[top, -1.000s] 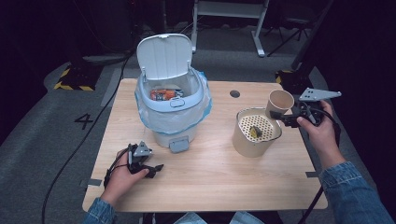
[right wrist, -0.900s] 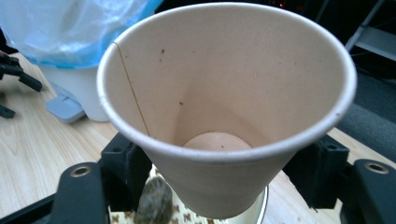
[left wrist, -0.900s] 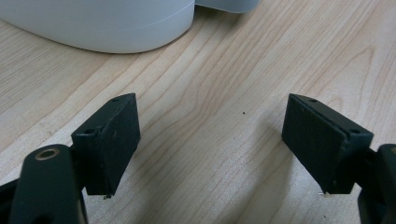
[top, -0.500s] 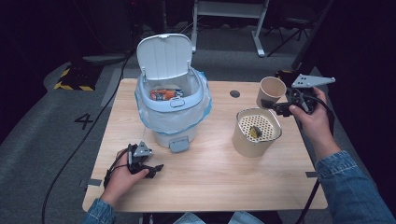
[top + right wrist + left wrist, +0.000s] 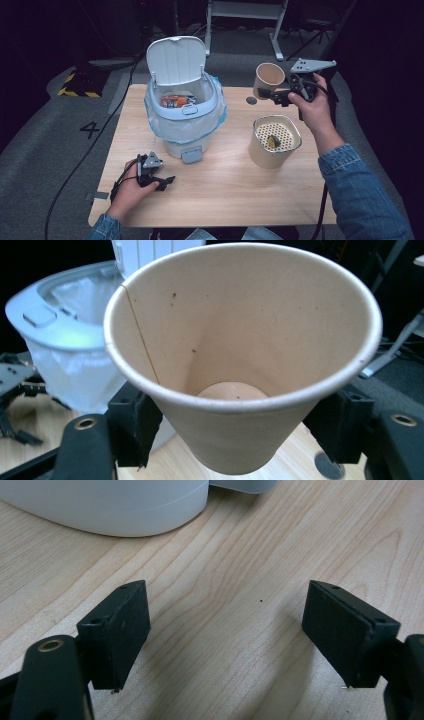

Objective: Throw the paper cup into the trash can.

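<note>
My right gripper [image 5: 274, 95] is shut on a brown paper cup [image 5: 268, 79], held in the air above the table's far right part; in the right gripper view the empty cup [image 5: 240, 340] sits between both black pads with its mouth facing the camera. A white pedal bin [image 5: 182, 107] with its lid up and a bag liner stands at the table's middle left, with an orange packet inside. My left gripper [image 5: 167, 180] rests on the table [image 5: 225, 185] in front of the bin, jaws open; in the left gripper view its pads [image 5: 117, 630] stand wide apart over bare wood.
A cream container [image 5: 274, 141] with a perforated insert and a small dark bit on it stands right of the bin, below the raised cup. A round dark hole [image 5: 251, 100] marks the tabletop near the far edge. Cables trail off the table's left side.
The right gripper has carried the cup up and leftward, away from the cream container toward the bin. The left gripper has stayed put.
</note>
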Demonstrator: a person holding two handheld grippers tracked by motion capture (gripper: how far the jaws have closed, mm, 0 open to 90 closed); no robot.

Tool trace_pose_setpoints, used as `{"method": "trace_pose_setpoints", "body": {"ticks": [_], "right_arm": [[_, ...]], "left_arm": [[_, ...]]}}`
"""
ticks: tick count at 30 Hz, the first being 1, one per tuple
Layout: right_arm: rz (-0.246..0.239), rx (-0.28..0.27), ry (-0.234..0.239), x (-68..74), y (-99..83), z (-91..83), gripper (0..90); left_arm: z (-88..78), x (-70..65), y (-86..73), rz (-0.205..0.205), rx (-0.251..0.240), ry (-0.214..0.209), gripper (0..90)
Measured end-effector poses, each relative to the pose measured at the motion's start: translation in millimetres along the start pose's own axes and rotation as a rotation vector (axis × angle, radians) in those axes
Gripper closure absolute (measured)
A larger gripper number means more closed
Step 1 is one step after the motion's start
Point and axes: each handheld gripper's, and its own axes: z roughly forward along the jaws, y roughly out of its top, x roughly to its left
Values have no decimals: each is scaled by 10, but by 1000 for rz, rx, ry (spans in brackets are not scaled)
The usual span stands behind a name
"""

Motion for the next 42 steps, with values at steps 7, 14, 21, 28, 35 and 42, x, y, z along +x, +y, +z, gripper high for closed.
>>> {"method": "trace_pose_setpoints", "body": {"ticks": [7,14,21,28,35,42], "right_arm": [[-9,-27,17,93,202,207,301],[24,-60,19,187,280,441,301],[28,-96,31,282,366,619,299],[25,-129,41,436,482,859,297],[20,-121,74,588,586,1101,296],[-6,-82,105,753,644,1328,297]], "left_arm": [[4,3,3,-9,1,-10,196],[10,22,10,5,2,-17,196],[15,26,14,6,-1,-17,196],[16,26,15,7,-2,-16,196],[18,29,17,6,-2,-19,196],[17,32,19,11,-1,-17,196]]}}
